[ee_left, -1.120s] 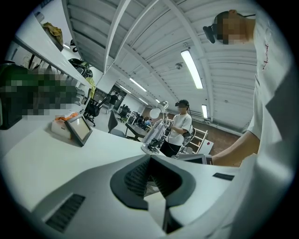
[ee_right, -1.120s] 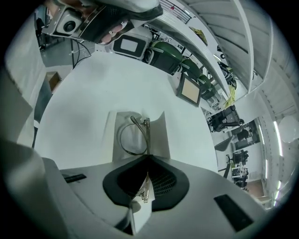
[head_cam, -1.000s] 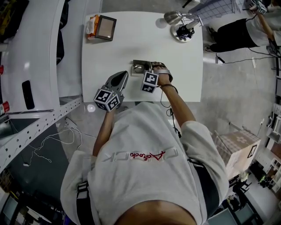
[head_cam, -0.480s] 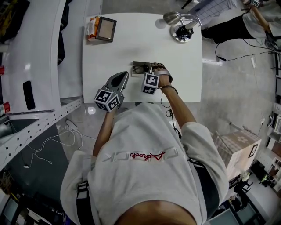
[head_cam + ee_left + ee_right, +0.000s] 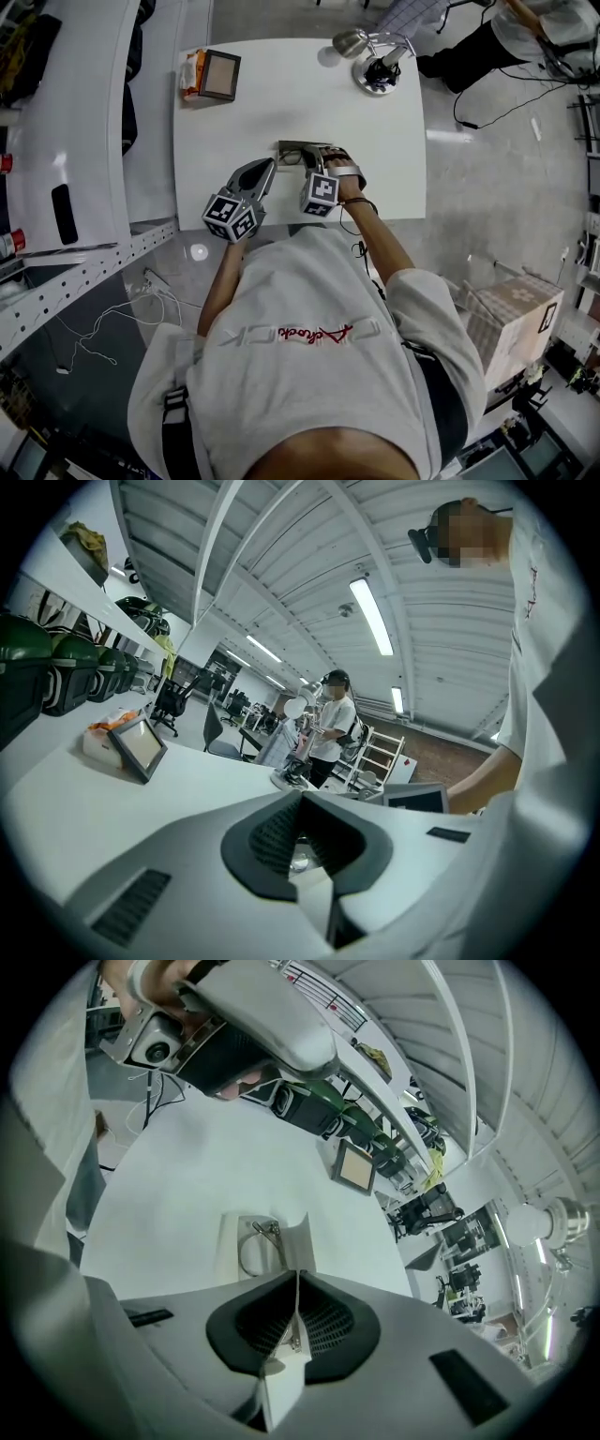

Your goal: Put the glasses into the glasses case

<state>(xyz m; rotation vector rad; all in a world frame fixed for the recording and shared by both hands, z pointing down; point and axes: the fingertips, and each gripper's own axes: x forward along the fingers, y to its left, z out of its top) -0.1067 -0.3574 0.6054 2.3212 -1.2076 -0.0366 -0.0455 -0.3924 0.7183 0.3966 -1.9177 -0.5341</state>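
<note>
The glasses case [image 5: 293, 152] lies open on the white table [image 5: 281, 103], near its front edge. Thin wire-framed glasses [image 5: 255, 1246] rest inside the case's tray. My right gripper [image 5: 315, 159] is shut on the case's thin white lid flap [image 5: 298, 1241], which stands upright between the jaws [image 5: 298, 1277]. My left gripper [image 5: 268, 167] hovers just left of the case, jaws together with nothing in them; in its own view the tips [image 5: 300, 797] meet over the table. The left gripper's body [image 5: 246, 1037] shows at the top of the right gripper view.
A small framed screen [image 5: 218, 75] and an orange packet [image 5: 191, 67] sit at the table's far left corner. A desk lamp [image 5: 373, 64] stands at the far right. A person [image 5: 506, 33] is beyond the table. Shelving [image 5: 56, 141] runs along the left.
The head camera has shifted a little. Both grippers keep their places by the case; the right one still holds the lid flap.
</note>
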